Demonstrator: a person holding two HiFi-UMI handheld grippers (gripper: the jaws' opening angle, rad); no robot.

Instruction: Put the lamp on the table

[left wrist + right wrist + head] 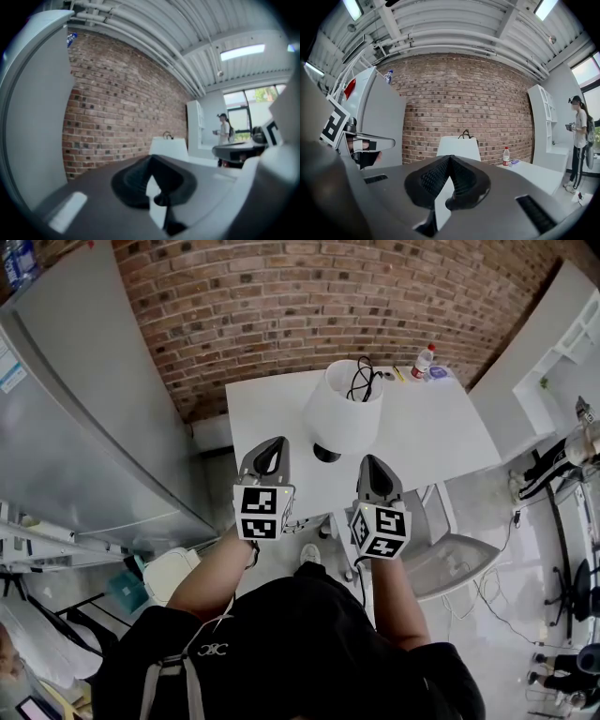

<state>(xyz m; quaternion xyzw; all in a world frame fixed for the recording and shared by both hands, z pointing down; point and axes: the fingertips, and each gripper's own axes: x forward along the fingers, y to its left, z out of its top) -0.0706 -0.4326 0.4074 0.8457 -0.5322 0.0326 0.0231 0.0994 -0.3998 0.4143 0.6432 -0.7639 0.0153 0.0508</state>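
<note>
Bright, even light; ceiling strip lights (pixel 352 8) glare; fisheye bending, dark corners; left gripper view blurred.

A red brick wall (pixel 309 296) is running across the back of the room, with a white surface (pixel 441 427) standing against it. A tall grey cabinet (pixel 84 409) is rising on the left, a white shelving unit (pixel 539 362) on the right. Strip lights (pixel 352 8) are glowing under a ribbed white ceiling (pixel 454 28), daylight is coming through a window (pixel 246 119), and the floor (pixel 487 549) is showing pale grey.
</note>
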